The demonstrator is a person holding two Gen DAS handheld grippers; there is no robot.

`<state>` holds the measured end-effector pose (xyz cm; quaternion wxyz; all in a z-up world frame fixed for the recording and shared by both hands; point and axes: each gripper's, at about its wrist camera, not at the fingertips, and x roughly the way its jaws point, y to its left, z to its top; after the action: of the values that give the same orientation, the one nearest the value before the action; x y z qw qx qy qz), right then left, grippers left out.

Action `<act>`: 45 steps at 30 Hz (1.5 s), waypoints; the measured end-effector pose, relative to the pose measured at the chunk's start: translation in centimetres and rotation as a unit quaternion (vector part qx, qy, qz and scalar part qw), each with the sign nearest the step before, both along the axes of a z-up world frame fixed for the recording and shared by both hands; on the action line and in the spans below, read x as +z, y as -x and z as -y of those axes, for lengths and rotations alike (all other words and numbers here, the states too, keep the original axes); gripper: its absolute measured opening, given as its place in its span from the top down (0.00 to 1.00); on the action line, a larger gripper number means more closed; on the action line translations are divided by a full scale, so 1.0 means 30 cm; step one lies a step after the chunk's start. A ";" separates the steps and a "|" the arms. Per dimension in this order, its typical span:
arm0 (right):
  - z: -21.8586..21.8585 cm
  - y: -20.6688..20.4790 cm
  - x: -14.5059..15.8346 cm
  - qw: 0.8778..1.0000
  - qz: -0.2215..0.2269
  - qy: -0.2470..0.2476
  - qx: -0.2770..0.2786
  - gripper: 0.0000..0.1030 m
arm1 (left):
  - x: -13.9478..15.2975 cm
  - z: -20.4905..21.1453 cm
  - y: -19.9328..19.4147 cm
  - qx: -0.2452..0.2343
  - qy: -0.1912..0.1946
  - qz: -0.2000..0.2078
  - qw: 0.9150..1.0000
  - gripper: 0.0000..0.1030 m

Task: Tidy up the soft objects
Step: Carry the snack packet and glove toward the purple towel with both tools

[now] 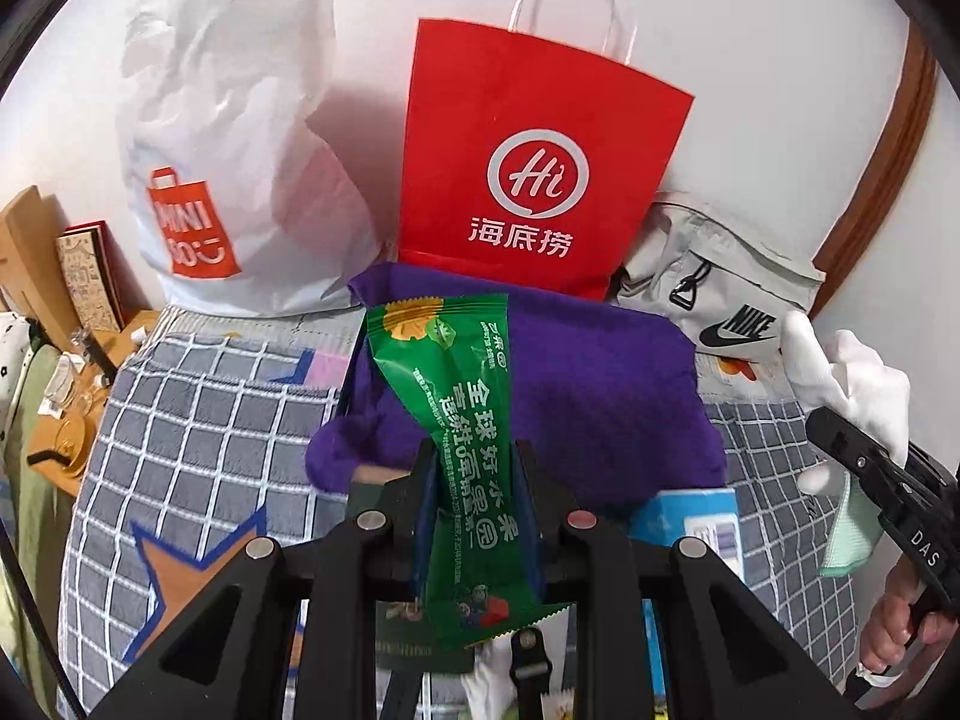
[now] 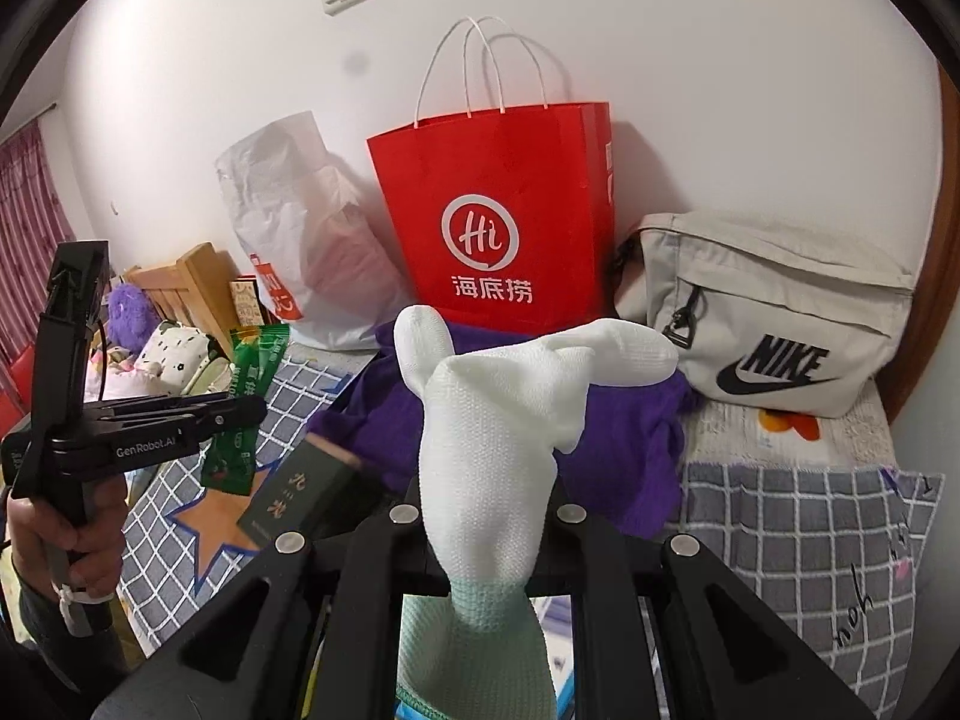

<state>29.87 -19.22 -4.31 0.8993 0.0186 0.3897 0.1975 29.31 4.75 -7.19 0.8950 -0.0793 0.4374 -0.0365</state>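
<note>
Both tools loaded and up over the bed, so basically a carry-and-drop into the bags along the wall. Going left to right:

Left tool: nearly shut, pinched on a green snack packet about mid-length, top half sticking up toward 12 o'clock, bottom tail flapping loose at 6. Slippery foil, so worth keeping the squeeze steady and not swinging fast. White MINISO bag sits at 10 o'clock, slumped with no obvious open mouth. Probably a bad target one-handed.

Red paper bag at 12 o'clock, standing upright against the wall, handles up. Looks like the easiest mouth to hit. Best to come in from above, clear the rim and handles, then let go low inside so nothing bounces out or tips the bag.

Purple cloth lying on the bed just in front of the red bag, not yet picked up. Dark green box beside it at 8 o'clock in the right view.

Right tool: also nearly closed, clamped on a white sock near its mint cuff, toes flopping up and over to 1 o'clock. Grey Nike bag at 2 o'clock; can't tell if unzipped.

Worth staggering the two drops to avoid bumping the tools together.
</note>
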 end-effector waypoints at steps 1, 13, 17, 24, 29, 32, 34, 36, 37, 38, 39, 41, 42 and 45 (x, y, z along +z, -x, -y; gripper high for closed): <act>-0.005 -0.022 -0.008 1.000 -0.002 0.001 0.001 0.87 | -0.009 0.004 -0.027 -0.002 -0.002 -0.003 1.000 0.78; -0.060 -0.271 -0.106 0.999 -0.030 0.021 0.007 0.87 | -0.082 0.021 -0.275 -0.028 -0.002 -0.031 0.999 0.78; -0.063 -0.349 -0.149 0.999 -0.039 0.029 0.003 0.87 | -0.112 0.025 -0.342 -0.030 -0.004 -0.044 0.999 0.78; -0.054 -0.438 -0.265 0.997 -0.070 0.040 -0.003 0.87 | -0.189 0.040 -0.436 -0.037 -0.009 -0.078 0.996 0.78; -0.040 -0.475 -0.336 0.995 -0.090 0.049 -0.006 0.87 | -0.243 0.056 -0.472 -0.043 -0.020 -0.094 0.994 0.78; -0.035 -0.499 -0.380 0.993 -0.104 0.060 -0.003 0.87 | -0.268 0.065 -0.490 -0.046 -0.025 -0.103 0.993 0.78; -0.034 -0.507 -0.397 0.992 -0.106 0.065 -0.004 0.87 | -0.285 0.072 -0.501 -0.048 -0.028 -0.110 0.992 0.78; -0.034 -0.514 -0.415 0.991 -0.114 0.069 -0.005 0.87 | -0.304 0.077 -0.515 -0.049 -0.028 -0.120 0.991 0.78; -0.034 -0.515 -0.421 0.991 -0.116 0.072 -0.005 0.87 | -0.314 0.082 -0.527 -0.049 -0.024 -0.125 0.991 0.78; -0.032 -0.521 -0.429 0.990 -0.121 0.074 -0.005 0.87 | -0.325 0.079 -0.528 -0.051 -0.019 -0.131 0.990 0.78; -0.031 -0.524 -0.438 0.989 -0.126 0.076 -0.005 0.87 | -0.334 0.079 -0.533 -0.052 -0.016 -0.136 0.989 0.78; -0.029 -0.533 -0.454 0.988 -0.132 0.077 -0.006 0.87 | -0.356 0.081 -0.543 -0.051 -0.020 -0.143 0.988 0.78; -0.025 -0.536 -0.462 0.988 -0.135 0.078 -0.006 0.87 | -0.365 0.081 -0.548 -0.050 -0.024 -0.147 0.988 0.78; -0.029 -0.542 -0.477 0.986 -0.142 0.082 -0.008 0.87 | -0.391 0.086 -0.567 -0.048 -0.027 -0.156 0.986 0.78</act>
<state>46.12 -18.35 -18.63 0.8346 -0.0244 0.5286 0.1533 46.34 2.17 -18.92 0.8150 -0.0389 0.5755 -0.0549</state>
